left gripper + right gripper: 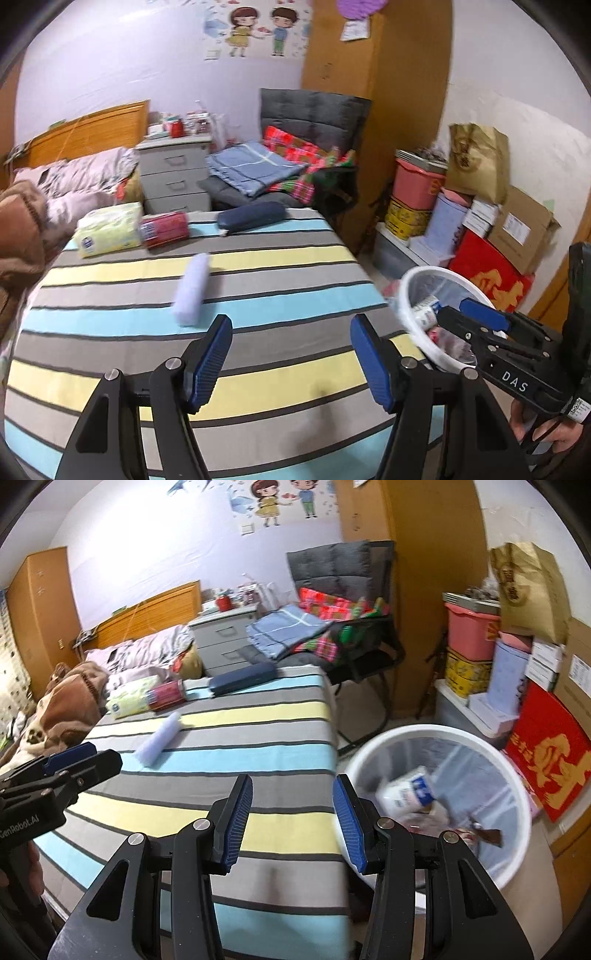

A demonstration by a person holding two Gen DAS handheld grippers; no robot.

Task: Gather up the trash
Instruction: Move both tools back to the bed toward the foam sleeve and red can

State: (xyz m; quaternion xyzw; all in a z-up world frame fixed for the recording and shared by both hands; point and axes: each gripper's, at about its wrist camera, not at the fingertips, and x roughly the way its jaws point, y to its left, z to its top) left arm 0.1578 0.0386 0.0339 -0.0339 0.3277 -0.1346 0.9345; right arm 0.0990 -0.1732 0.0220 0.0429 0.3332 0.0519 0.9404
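Two sets of my fingers, left point(291, 365) and right point(293, 821), hang parted, empty; the pale lilac soft roll point(192, 290) on the striped bed point(258, 369) looks light, squashy, best pinched mid-length.

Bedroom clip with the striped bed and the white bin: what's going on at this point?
A person holds a gripper in each hand over the striped bed. The left gripper and right gripper are both open and empty. The white trash bin beside the bed already holds some wrappers. Still on the bed: a pale lavender pack, a tissue pack, a red packet and a dark blue case.
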